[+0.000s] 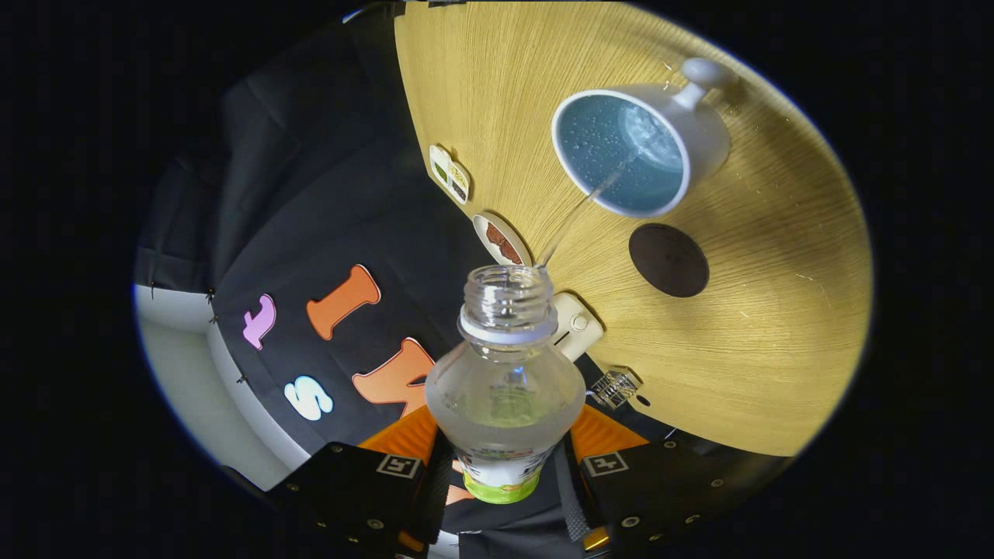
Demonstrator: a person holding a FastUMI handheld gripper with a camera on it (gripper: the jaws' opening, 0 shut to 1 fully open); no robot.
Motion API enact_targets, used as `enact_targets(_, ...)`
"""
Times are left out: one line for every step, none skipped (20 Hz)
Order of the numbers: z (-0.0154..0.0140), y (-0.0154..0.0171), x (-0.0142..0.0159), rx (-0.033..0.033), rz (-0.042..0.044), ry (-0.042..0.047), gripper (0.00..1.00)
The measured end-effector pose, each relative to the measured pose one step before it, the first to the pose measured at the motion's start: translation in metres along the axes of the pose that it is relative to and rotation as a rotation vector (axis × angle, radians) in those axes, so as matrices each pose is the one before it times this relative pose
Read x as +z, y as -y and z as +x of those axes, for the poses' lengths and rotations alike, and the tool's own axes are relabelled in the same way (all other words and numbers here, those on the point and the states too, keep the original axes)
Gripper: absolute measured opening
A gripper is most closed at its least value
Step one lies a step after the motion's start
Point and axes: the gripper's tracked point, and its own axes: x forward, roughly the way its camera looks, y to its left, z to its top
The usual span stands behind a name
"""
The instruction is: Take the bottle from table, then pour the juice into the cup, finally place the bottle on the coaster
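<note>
My gripper (503,466) is shut on a clear plastic bottle (505,388) with no cap, held between the two fingers by its labelled body. The bottle is tipped over, neck pointing away from me. A thin clear stream (578,213) runs from its mouth into a white cup (644,140) with a blue inside and a handle, standing on the wooden table (776,310) beyond the fingers. Liquid pools in the cup. A dark round coaster (669,260) lies on the table beside the cup, between the cup and the bottle's neck.
Along the table's edge by the black cloth wall lie two small cards (450,174) (501,241), a white device (578,324) and a small clear object (616,386). The view is rolled, so the table appears turned on its side.
</note>
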Motion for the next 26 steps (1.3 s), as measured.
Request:
enact_targets(0.00018, -0.00002, -0.00054, 0.00258, 0.00548, -0.0026, 0.61)
enact_targets(0.00018, 0.00099, 0.00098, 0.00056, 0.00431, -0.00048, 0.61)
enact_targets(0.00083, -0.00146, 0.00006, -0.00081, 0.00108, 0.00227, 0.61)
enact_targets(0.00024, 0.00096, 0.00041, -0.0027, -0.00111, 0.0025, 0.61)
enact_targets(-0.00055, 0.00025, 0.00058, -0.0018, 0.00014, 0.0021, 0.61)
enact_targets(-0.00018, 0.00119, 0.0008, -0.00039, 0.00143, 0.00059, 0.61)
enact_targets(0.00049, -0.00008, -0.00029, 0.00024, 0.00304, 0.00049, 0.61)
enact_targets(-0.00068, -0.00033, 0.00107, 0.00155, 0.00508, 0.00051, 0.61)
enact_targets(0.00133, 0.00048, 0.00035, -0.00211, 0.00165, 0.0026, 0.61)
enact_targets(0.00095, 0.00122, 0.00041, -0.00245, -0.00121, 0.00141, 0.61)
enact_targets(0.00051, -0.00151, 0.00006, 0.00175, 0.00093, 0.00219, 0.61)
enact_targets(0.00131, -0.00154, -0.00018, 0.00383, -0.00169, 0.00133, 0.61)
enact_targets(-0.00019, 0.00154, 0.00023, -0.00278, -0.00507, 0.00041, 0.61)
enact_targets(-0.00044, 0.00148, 0.00021, -0.00255, -0.00509, 0.00041, 0.61)
enact_targets(-0.0003, 0.00184, 0.0003, -0.00297, -0.00559, 0.00069, 0.61)
enact_targets(-0.00019, 0.00167, 0.00065, -0.00178, -0.00892, 0.00186, 0.61)
enact_targets(0.00093, 0.00299, -0.00037, -0.00892, -0.01148, 0.00143, 0.61)
enact_targets(-0.0001, 0.00298, -0.00026, -0.00433, -0.008, -0.0003, 0.61)
enact_targets(-0.00118, 0.0008, 0.00157, -0.00228, -0.00386, 0.00456, 0.61)
enact_targets(0.0006, 0.00127, 0.00049, -0.00328, -0.00453, 0.00295, 0.61)
enact_targets(0.00003, 0.00065, 0.00054, -0.00157, -0.01012, 0.00193, 0.61)
enact_targets(0.00008, 0.00125, 0.0007, -0.00046, -0.0154, 0.00303, 0.61)
enact_targets(-0.00081, 0.00306, 0.00057, -0.00132, -0.0191, 0.00203, 0.61)
enact_targets(-0.00145, 0.00257, 0.00307, -0.00067, -0.02111, 0.00926, 0.61)
enact_targets(-0.00132, 0.00232, 0.00348, 0.00198, -0.03066, 0.01069, 0.61)
enact_targets(-0.00091, 0.00174, 0.00022, -0.00196, -0.04055, 0.00437, 0.61)
